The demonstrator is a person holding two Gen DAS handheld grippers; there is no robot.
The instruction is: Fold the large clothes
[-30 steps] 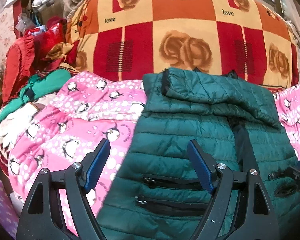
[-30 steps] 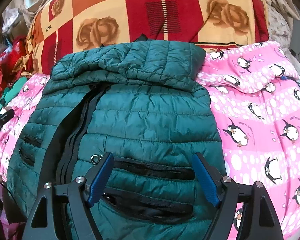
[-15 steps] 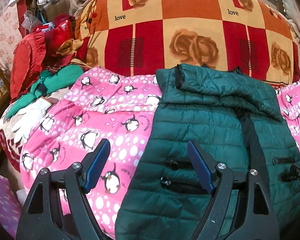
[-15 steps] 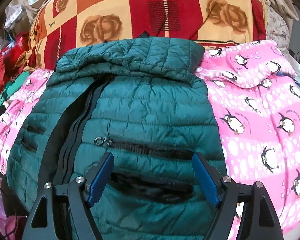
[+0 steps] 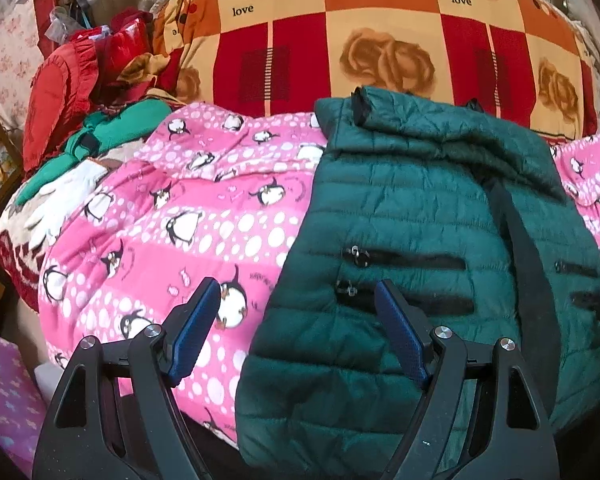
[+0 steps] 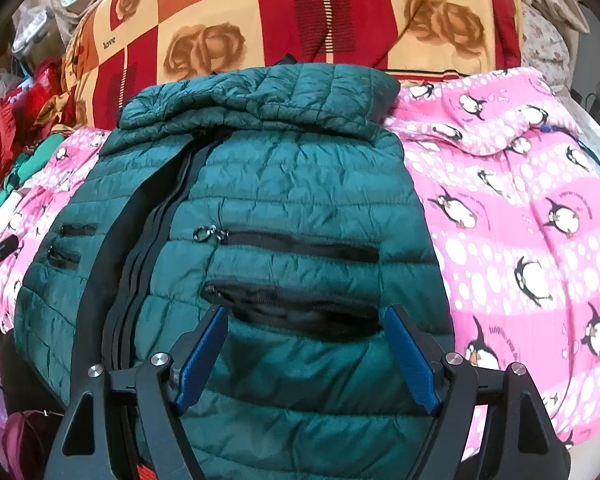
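Green quilted jacket (image 6: 268, 208) lies front-up on the pink penguin blanket (image 5: 188, 232), its collar end toward the red and orange rose blanket (image 5: 380, 40). Your left hand-held gripper (image 5: 298, 300) stands wide and empty over the jacket's left edge. Your right hand-held gripper (image 6: 306, 322) stands wide and empty above the lower pocket zip (image 6: 292, 304), pads clear of the fabric.

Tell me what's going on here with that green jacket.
A person is holding a pair of tongs in each hand over a dark green puffer jacket laid front-up on a pink penguin blanket. The left tongs and right tongs both stand open and hold nothing. The jacket's top part is folded down over its chest; its bottom half is not yet folded.
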